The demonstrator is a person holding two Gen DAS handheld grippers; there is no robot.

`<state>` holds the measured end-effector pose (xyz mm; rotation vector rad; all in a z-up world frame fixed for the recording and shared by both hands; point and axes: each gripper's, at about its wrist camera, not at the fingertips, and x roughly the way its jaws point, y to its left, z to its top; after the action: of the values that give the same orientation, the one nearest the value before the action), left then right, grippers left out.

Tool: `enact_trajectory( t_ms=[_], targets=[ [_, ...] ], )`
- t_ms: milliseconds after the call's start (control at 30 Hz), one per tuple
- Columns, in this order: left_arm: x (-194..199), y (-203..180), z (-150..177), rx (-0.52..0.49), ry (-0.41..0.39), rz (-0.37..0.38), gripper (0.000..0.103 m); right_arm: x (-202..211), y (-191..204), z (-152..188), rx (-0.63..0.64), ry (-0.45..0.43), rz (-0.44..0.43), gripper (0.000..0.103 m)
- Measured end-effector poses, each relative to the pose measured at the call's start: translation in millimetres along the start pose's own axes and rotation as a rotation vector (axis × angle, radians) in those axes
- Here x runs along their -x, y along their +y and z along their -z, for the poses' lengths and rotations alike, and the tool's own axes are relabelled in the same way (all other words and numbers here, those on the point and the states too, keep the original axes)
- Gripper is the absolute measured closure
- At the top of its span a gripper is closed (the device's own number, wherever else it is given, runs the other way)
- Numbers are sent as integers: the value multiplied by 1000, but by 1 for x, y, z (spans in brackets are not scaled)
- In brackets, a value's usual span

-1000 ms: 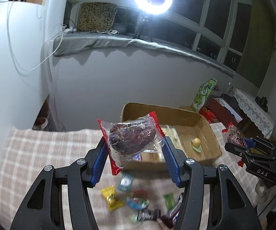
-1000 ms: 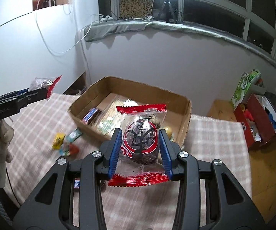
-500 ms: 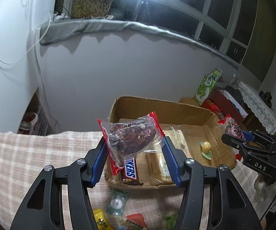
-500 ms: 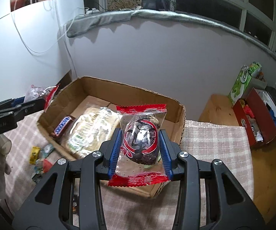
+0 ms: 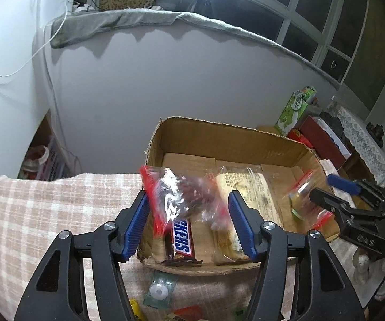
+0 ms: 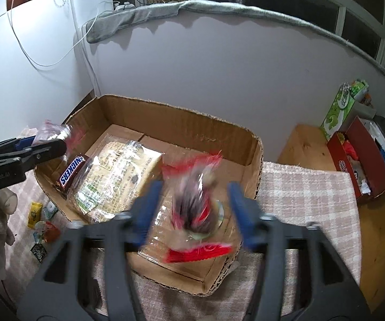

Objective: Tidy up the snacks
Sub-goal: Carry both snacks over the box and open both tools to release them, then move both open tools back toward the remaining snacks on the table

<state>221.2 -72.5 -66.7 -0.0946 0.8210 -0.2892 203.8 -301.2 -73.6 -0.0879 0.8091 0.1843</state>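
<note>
Checked cloth over counter (image 6: 307,187), cardboard box (image 6: 181,120) on top. Right claw (image 6: 195,211) just sprung wide, blurred red-edged cake packet (image 6: 195,206) loose between pads above box. Left claw (image 5: 189,224) just widened, second packet (image 5: 181,195) leaning on left pad, clear of the right, above Snickers bar (image 5: 181,240).

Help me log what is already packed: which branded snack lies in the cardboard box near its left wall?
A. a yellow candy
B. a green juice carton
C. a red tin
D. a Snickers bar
D: the Snickers bar lies on the floor of the cardboard box by its left wall, its blue lettering readable in both wrist views, beside a clear-wrapped pack.
</note>
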Motion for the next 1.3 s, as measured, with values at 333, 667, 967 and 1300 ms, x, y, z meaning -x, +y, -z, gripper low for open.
enact_trajectory(
  t_ms=[333, 667, 967, 1300],
  targets=[
    [27, 8, 4, 22, -40, 10, 43, 29, 10, 1, 14, -50, 5, 24],
    [74, 34, 29, 56, -78, 10, 43, 67, 42, 21, 93, -71, -51, 24],
    [101, 54, 67, 95, -81, -6, 43, 66, 87, 54, 269, 9, -141, 53],
    [96, 77, 104, 156, -30, -24, 43, 35, 108, 73, 268, 142, -287, 59]
  ],
)
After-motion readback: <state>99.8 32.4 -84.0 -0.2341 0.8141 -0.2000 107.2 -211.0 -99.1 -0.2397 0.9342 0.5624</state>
